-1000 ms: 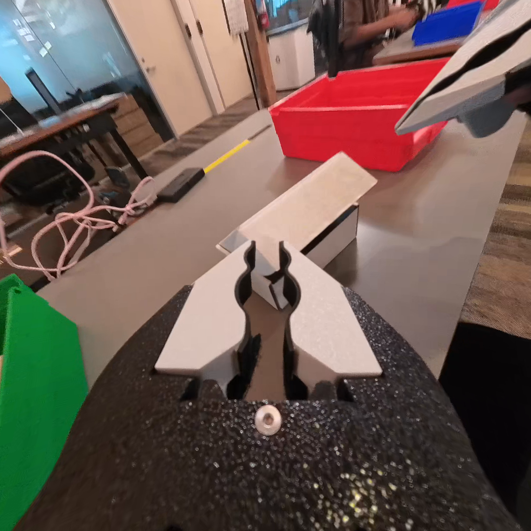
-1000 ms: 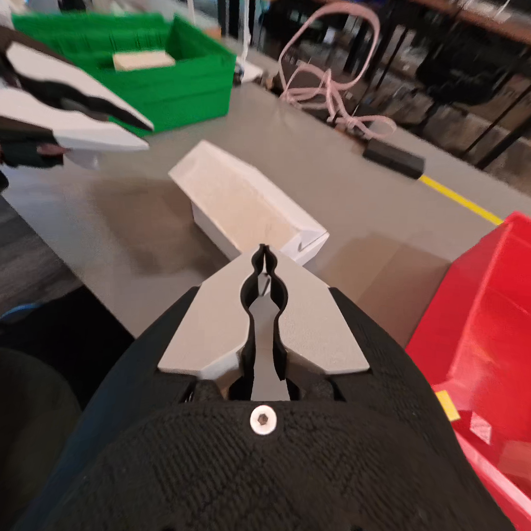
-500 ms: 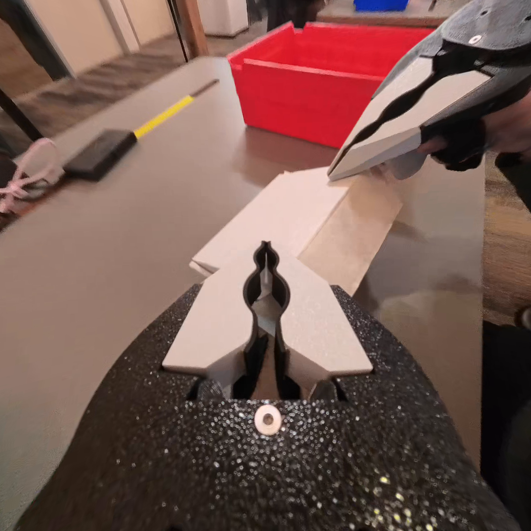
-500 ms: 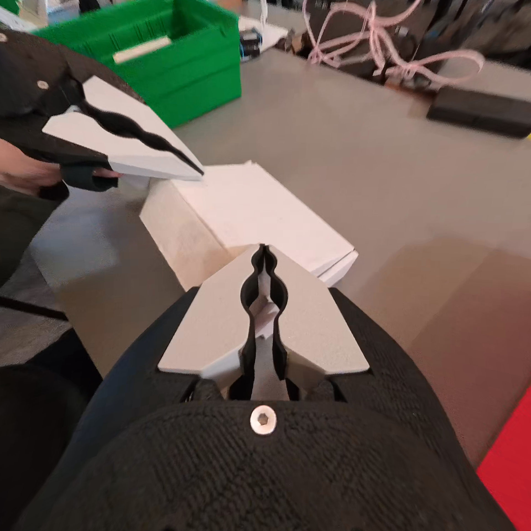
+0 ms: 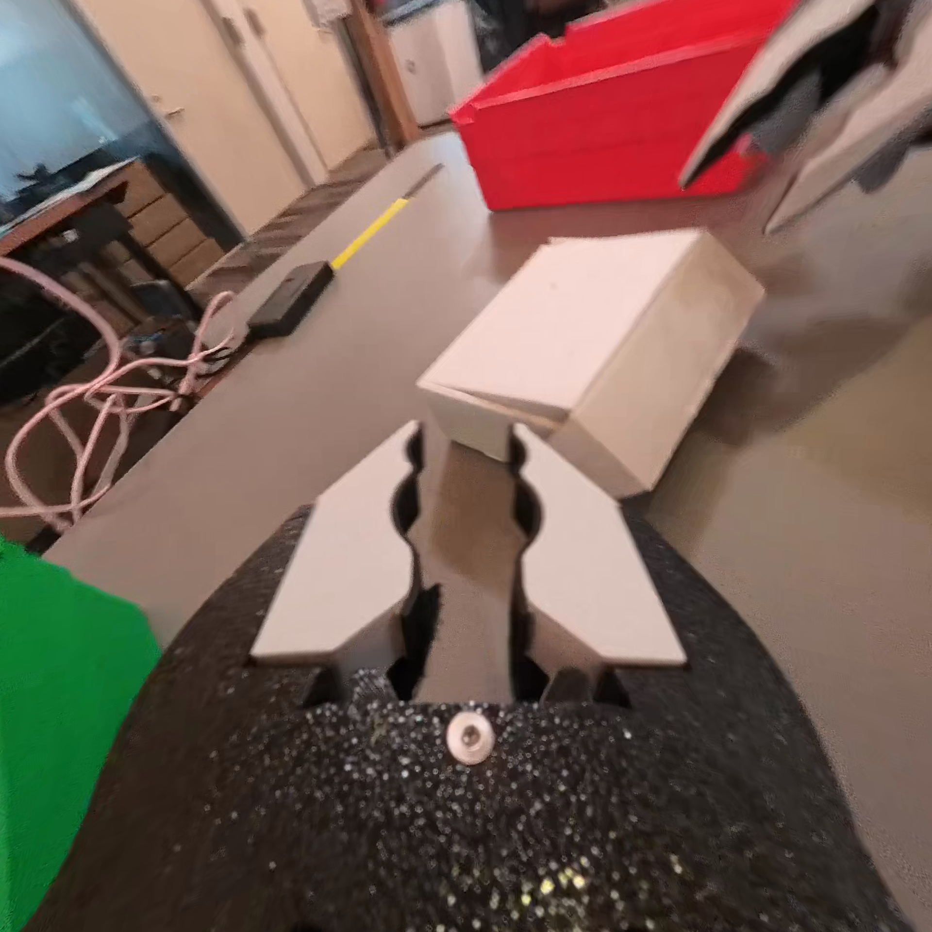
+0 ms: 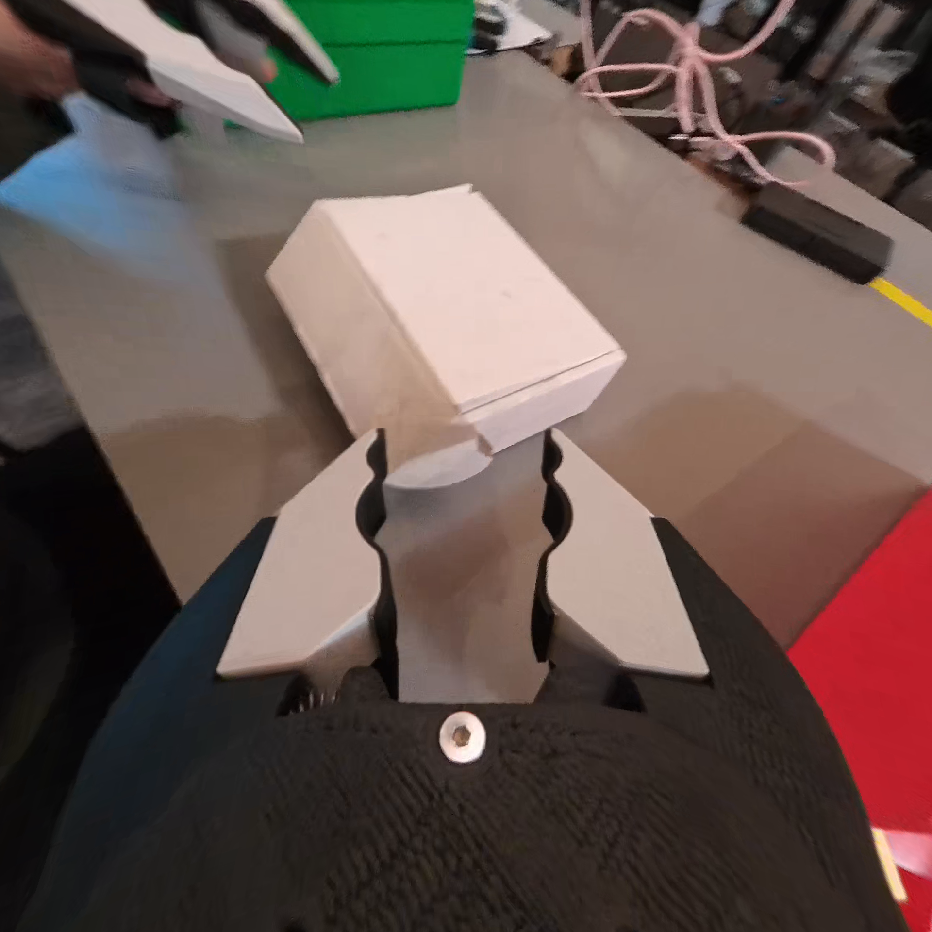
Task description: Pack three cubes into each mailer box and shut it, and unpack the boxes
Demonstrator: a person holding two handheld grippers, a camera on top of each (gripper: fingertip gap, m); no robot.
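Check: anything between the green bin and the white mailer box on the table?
Only bare table on the tabletop between green bin and mailer box, per the right wrist view. The left gripper, open, hangs above that stretch.

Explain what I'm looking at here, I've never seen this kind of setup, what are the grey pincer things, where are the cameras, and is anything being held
There is no robot arm. A person holds two hand tools, each a gripper with two grey jaws and a wide-angle camera looking forward along them. One picture comes from the left gripper, the other from the right gripper; each also shows the other tool farther off, so the two face each other.

Between them, on a grey table, sits a closed white mailer box. A red bin stands on the right gripper's side, a green bin on the left gripper's side. A black block and pink cables lie at the far edge.

Both pairs of jaws stand open. Nothing is held.
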